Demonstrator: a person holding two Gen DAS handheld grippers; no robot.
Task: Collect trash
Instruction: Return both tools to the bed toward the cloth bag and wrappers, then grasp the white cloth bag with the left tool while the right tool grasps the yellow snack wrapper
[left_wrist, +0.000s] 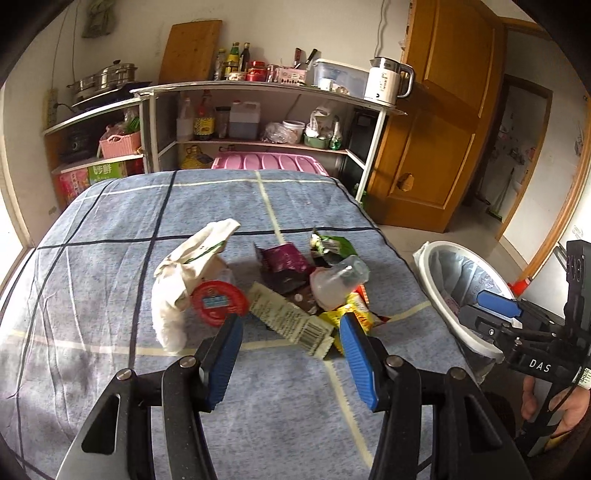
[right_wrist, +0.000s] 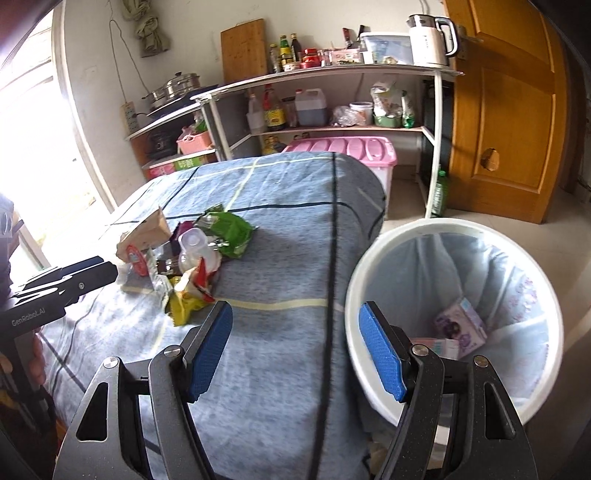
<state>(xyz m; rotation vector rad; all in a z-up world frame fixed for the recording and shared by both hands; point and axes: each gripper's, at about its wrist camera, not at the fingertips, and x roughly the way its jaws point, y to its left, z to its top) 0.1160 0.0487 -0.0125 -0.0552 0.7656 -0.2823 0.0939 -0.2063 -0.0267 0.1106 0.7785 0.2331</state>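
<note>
A pile of trash lies on the blue checked tablecloth (left_wrist: 110, 229): a crumpled white paper bag (left_wrist: 184, 273), a red round lid (left_wrist: 218, 302), a pale barcode wrapper (left_wrist: 291, 321), a maroon packet (left_wrist: 284, 262), a green packet (left_wrist: 332, 245), a clear plastic cup (left_wrist: 338, 280) and a yellow wrapper (left_wrist: 351, 314). My left gripper (left_wrist: 291, 332) is open and empty just in front of the pile. My right gripper (right_wrist: 295, 325) is open and empty over the table's right edge, beside the white bin (right_wrist: 369, 266), which holds a purple box (right_wrist: 460, 326).
The lined bin (left_wrist: 439, 291) stands on the floor at the table's right side. Behind the table are shelves (left_wrist: 258, 88) with bottles, a kettle (left_wrist: 388, 81) and a pink storage box (left_wrist: 269, 162). A wooden door (left_wrist: 436, 122) is at the right.
</note>
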